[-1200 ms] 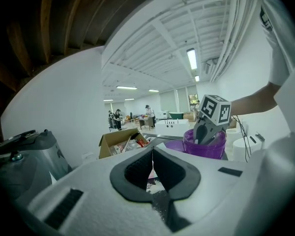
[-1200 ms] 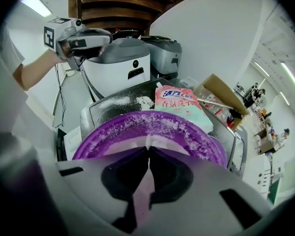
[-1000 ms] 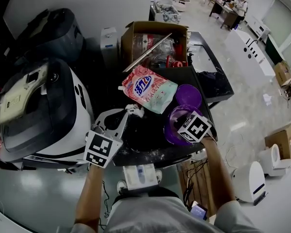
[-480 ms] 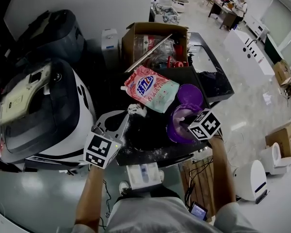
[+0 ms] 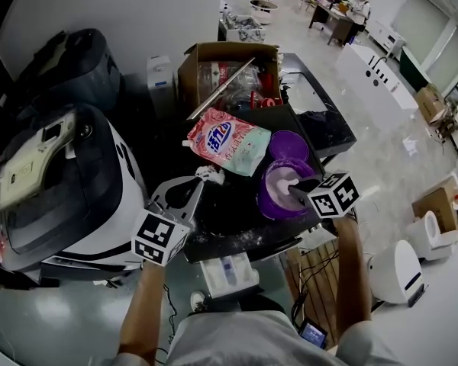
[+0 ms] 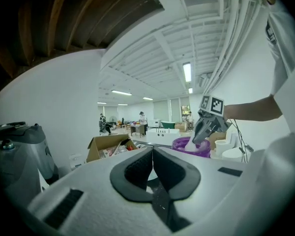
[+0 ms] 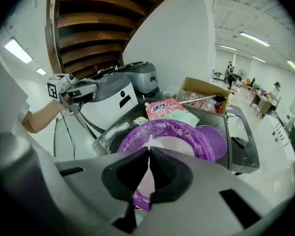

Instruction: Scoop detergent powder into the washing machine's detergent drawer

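Detergent powder [image 5: 277, 183] lies as a white heap in a purple bowl [image 5: 263, 202], and this bowl stands on the right part of a dark bench [image 5: 229, 226], near its front edge. The right gripper [image 7: 148, 154] is above the bowl, and its fingers are closed on the handle of a pale scoop [image 6: 190, 144]. The lower end of the scoop reaches down into the powder. Just behind the bowl lies a flat purple lid [image 5: 290, 145], which touches or almost touches the bowl. To the left of the lid a pink detergent bag [image 5: 229, 139] lies flat on the bench, and behind the bag stands an open cardboard box [image 5: 214, 54] full of different things. The left gripper [image 6: 152, 151] is over the left front part of the bench, between the bowl and the washing machine [image 5: 69, 181], which stands directly beside the bench on the left. Its fingers are pressed together and nothing is between them. They point toward a small patch of spilled powder [image 5: 211, 174] close to the corner of the bag, and more powder is dusted on the bench near the front edge. Below this edge, near the person, there is a small white tray with a blue part [image 5: 227, 271]; it is not clear if this is the detergent drawer.
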Demonstrator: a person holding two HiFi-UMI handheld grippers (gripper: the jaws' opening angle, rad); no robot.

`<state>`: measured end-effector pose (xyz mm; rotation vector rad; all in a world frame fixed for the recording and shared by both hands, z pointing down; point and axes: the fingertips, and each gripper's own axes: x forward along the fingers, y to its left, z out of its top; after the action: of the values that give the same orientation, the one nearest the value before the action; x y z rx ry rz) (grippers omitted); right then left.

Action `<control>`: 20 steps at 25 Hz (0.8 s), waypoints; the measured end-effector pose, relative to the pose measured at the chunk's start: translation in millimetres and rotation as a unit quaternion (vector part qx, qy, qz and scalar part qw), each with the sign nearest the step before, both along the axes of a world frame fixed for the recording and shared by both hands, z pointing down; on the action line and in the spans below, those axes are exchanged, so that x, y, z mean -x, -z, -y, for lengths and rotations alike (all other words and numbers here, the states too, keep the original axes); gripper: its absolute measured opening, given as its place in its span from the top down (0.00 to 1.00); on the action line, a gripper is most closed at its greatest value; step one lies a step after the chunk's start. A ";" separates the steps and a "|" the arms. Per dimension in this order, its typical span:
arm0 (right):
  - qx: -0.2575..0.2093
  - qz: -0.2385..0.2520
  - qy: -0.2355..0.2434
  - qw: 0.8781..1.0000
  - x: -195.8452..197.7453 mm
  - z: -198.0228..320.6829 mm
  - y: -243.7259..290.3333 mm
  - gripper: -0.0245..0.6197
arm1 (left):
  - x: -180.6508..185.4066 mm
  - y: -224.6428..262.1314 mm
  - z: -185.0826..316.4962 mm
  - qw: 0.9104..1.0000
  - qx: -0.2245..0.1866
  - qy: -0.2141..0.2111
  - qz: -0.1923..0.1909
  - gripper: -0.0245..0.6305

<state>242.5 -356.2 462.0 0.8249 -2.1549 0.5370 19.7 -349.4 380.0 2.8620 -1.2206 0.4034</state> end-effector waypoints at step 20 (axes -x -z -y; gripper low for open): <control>-0.167 0.210 -0.257 0.928 -52.0 -107.4 91.9 0.95 | -29.6 2.3 -79.3 0.995 -0.001 -0.092 -0.046 0.95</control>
<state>294.5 -248.8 370.1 1.6144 -2.4556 0.6613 49.3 -270.1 377.7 2.9687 -0.9486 0.2686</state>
